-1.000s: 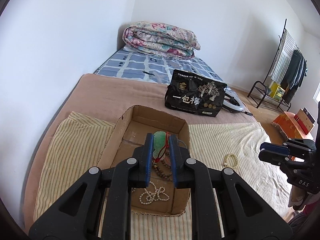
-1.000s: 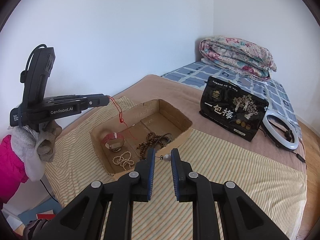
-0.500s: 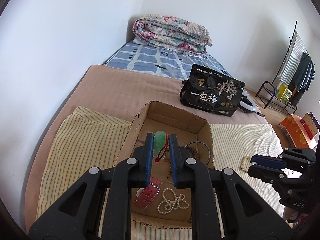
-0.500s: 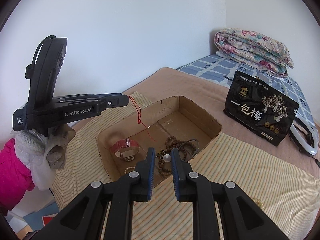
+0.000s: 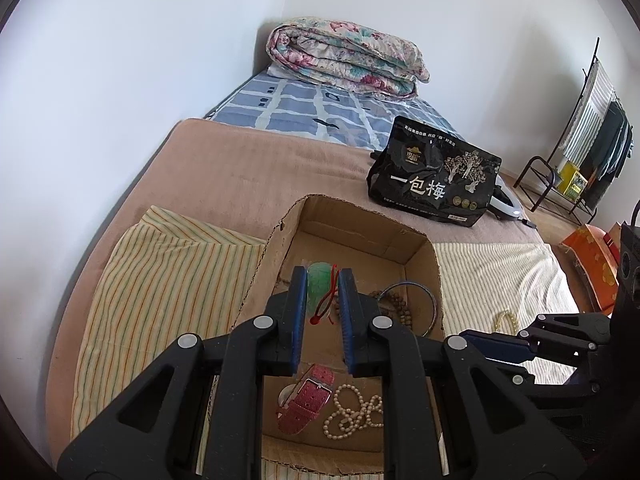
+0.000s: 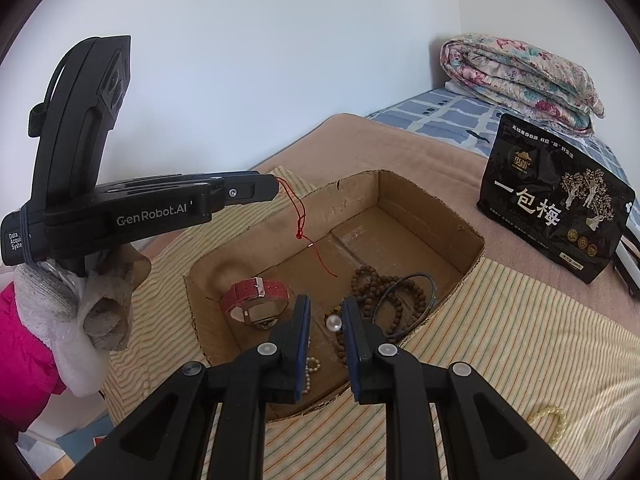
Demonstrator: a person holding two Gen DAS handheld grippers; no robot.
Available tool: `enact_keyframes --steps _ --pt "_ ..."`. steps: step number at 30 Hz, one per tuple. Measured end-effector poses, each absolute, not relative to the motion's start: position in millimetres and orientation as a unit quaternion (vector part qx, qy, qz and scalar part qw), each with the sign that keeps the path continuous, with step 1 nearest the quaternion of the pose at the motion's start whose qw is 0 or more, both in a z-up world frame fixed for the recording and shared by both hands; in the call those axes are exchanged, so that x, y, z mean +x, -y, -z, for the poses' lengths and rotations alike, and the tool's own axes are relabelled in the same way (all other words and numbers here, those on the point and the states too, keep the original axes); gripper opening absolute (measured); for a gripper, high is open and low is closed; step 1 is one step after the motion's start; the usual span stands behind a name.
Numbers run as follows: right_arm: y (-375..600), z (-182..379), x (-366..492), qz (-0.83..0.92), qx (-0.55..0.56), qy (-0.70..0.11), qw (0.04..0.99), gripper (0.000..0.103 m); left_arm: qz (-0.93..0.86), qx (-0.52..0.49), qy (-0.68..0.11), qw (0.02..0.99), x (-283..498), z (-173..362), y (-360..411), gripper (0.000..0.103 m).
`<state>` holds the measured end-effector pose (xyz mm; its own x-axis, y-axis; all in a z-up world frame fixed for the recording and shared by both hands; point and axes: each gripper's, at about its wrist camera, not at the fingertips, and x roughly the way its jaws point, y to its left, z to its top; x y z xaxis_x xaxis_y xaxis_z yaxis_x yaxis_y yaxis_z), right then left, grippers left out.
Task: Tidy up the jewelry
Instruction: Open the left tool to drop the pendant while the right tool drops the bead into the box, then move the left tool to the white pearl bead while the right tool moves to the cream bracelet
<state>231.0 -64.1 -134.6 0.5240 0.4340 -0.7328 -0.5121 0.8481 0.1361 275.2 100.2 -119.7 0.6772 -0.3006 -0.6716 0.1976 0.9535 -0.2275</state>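
Both grippers have swung in over the open brown cardboard box [image 6: 400,216] — the left gripper [image 5: 323,304], jaws clamped on the green jade pendant on red cord [image 5: 319,288], and the right gripper [image 6: 326,322], pinching a small white pearl piece [image 6: 333,323] — so drop-off looks imminent.

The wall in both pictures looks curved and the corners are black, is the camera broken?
No: both wrist views use a fisheye lens, which bends straight edges and darkens corners. In the left view the bed bows; in the right view the cardboard box stays sharp, in soft, even daylight.
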Motion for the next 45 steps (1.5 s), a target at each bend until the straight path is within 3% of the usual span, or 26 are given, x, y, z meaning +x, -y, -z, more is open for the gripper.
enact_keyframes --steps 2,6,8,10,11,13,17,45 --pt "64 135 232 -0.269 -0.051 -0.404 0.873 0.028 0.139 -0.069 -0.379 0.912 276 120 -100 0.014" --pt "64 133 231 -0.269 -0.052 -0.399 0.875 0.039 0.138 -0.062 -0.381 0.912 276 124 -95 0.014" --pt "65 133 230 -0.265 -0.052 -0.395 0.878 0.058 0.138 -0.060 -0.384 0.911 277 126 -93 0.014" --pt "67 132 229 -0.263 -0.050 -0.391 0.880 0.066 0.134 -0.056 -0.388 0.910 277 128 -91 0.015" --pt "67 131 228 -0.263 -0.048 -0.391 0.881 0.070 0.132 -0.055 -0.390 0.910 277 128 -91 0.017" --pt "69 131 227 -0.261 -0.047 -0.390 0.882 0.077 0.131 -0.058 -0.388 0.910 275 129 -90 0.040" --pt "71 129 224 -0.260 -0.052 -0.386 0.883 0.084 0.128 -0.062 -0.384 0.912 273 127 -91 0.041" --pt "171 108 210 -0.187 -0.066 -0.385 0.901 0.087 0.182 -0.036 -0.366 0.912 248 102 -30 0.041"
